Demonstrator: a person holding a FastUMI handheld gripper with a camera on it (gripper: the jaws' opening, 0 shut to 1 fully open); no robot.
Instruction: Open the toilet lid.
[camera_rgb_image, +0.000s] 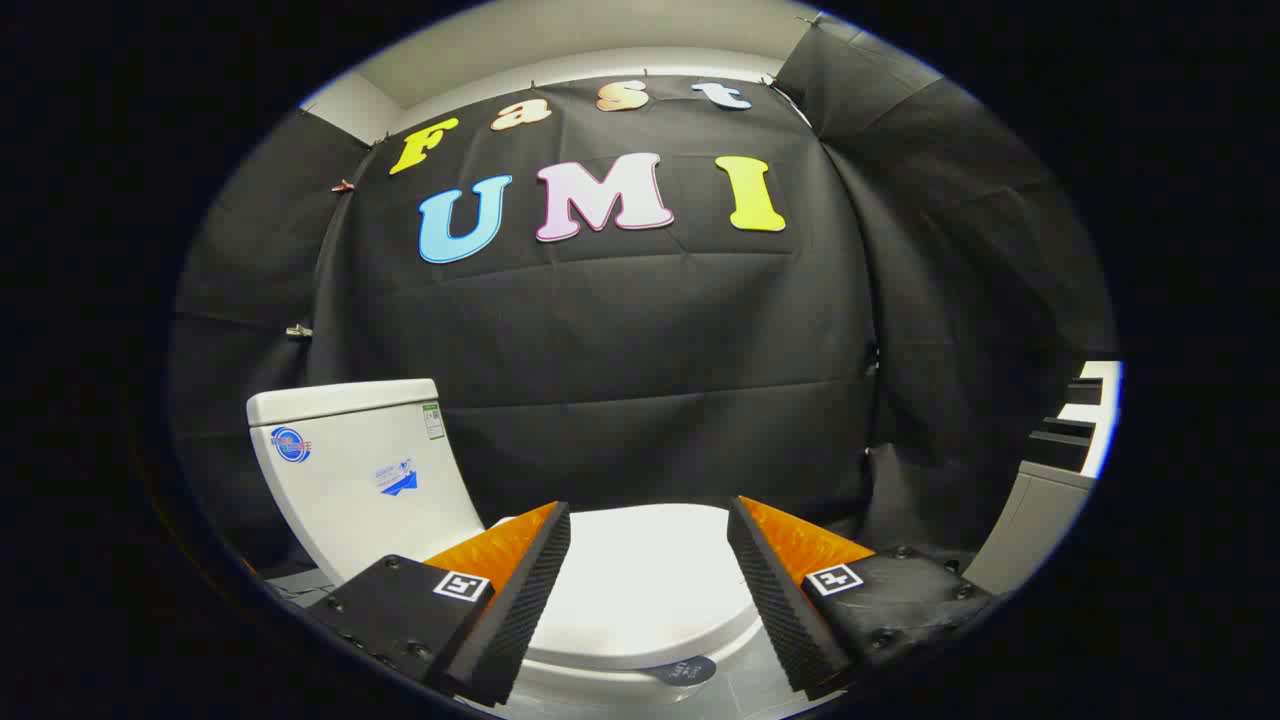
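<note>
A white toilet stands low in the gripper view, seen from its side. Its lid (645, 585) lies flat and closed on the bowl, with a small dark round sticker (680, 670) at its near edge. The white tank (360, 475) rises beyond my left finger, carrying a few small labels. My gripper (648, 535) hovers above the lid, open wide, with one finger on either side and nothing between them. The ribbed pads (525, 600) face each other across the lid and do not touch it.
Black cloth walls close off the booth behind the toilet and to both sides. A grey-white cabinet edge (1030, 520) with dark stepped shapes above it stands beyond my right finger. Pale floor shows under the bowl.
</note>
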